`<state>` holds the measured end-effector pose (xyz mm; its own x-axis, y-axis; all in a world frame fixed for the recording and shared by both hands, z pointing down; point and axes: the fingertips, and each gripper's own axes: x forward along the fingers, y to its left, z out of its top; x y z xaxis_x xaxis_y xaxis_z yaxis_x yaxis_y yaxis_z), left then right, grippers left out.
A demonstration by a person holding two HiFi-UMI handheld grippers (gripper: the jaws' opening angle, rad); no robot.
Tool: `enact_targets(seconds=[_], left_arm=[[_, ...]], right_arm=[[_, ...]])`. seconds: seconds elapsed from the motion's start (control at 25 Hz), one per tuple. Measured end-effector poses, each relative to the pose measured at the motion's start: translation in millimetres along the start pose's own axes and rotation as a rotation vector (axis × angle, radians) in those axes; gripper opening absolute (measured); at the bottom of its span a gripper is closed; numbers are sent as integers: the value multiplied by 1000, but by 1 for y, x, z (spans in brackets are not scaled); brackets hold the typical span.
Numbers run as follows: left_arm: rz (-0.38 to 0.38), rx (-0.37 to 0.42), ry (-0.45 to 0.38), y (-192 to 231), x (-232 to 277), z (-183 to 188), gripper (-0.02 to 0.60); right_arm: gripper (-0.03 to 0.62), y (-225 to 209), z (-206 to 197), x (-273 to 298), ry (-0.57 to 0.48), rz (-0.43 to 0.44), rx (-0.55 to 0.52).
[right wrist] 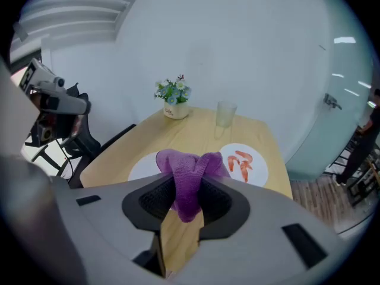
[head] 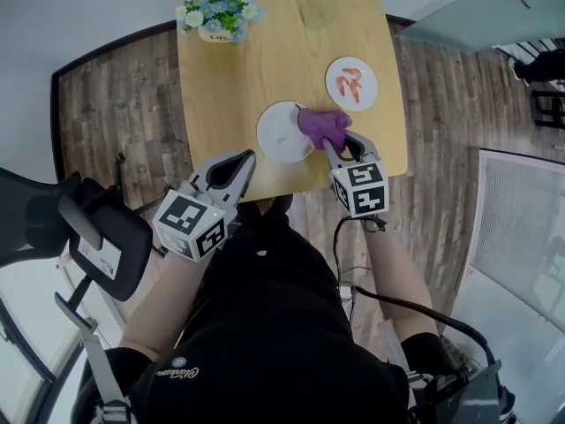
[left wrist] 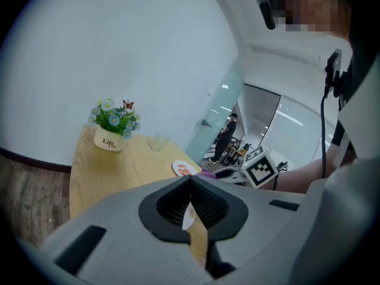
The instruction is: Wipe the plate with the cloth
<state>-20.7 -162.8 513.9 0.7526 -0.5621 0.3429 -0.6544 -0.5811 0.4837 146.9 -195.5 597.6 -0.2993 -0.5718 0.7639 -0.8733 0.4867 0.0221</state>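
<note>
A white plate (head: 281, 132) lies near the front edge of the wooden table (head: 238, 78); the right gripper view shows it too (right wrist: 144, 165). A purple cloth (head: 322, 125) (right wrist: 179, 162) hangs bunched over the plate's right rim. My right gripper (head: 334, 142) (right wrist: 189, 181) is shut on the cloth, which sticks out between its jaws. My left gripper (head: 243, 160) (left wrist: 190, 180) hovers at the table's front edge, left of the plate, its jaws closed together and holding nothing.
A second plate with shrimps (head: 351, 83) (right wrist: 244, 163) lies right of the white one. A flower pot (head: 216, 13) (left wrist: 112, 130) stands at the far left corner, a clear glass (right wrist: 225, 114) at the back. An office chair (head: 93, 232) stands at my left.
</note>
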Motion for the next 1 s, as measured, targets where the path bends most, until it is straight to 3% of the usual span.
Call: enact_targets(seconds=[0.16, 0.64, 1.0], left_arm=[[2, -3, 7, 0, 0, -2, 0], [-6, -6, 10, -1, 4, -4, 0], [-19, -4, 12, -5, 11, -3, 0]], right_arm=[[104, -15, -5, 22, 59, -19, -21], [104, 8, -45, 25, 136, 24, -12], [104, 62, -97, -11, 222, 132, -22]])
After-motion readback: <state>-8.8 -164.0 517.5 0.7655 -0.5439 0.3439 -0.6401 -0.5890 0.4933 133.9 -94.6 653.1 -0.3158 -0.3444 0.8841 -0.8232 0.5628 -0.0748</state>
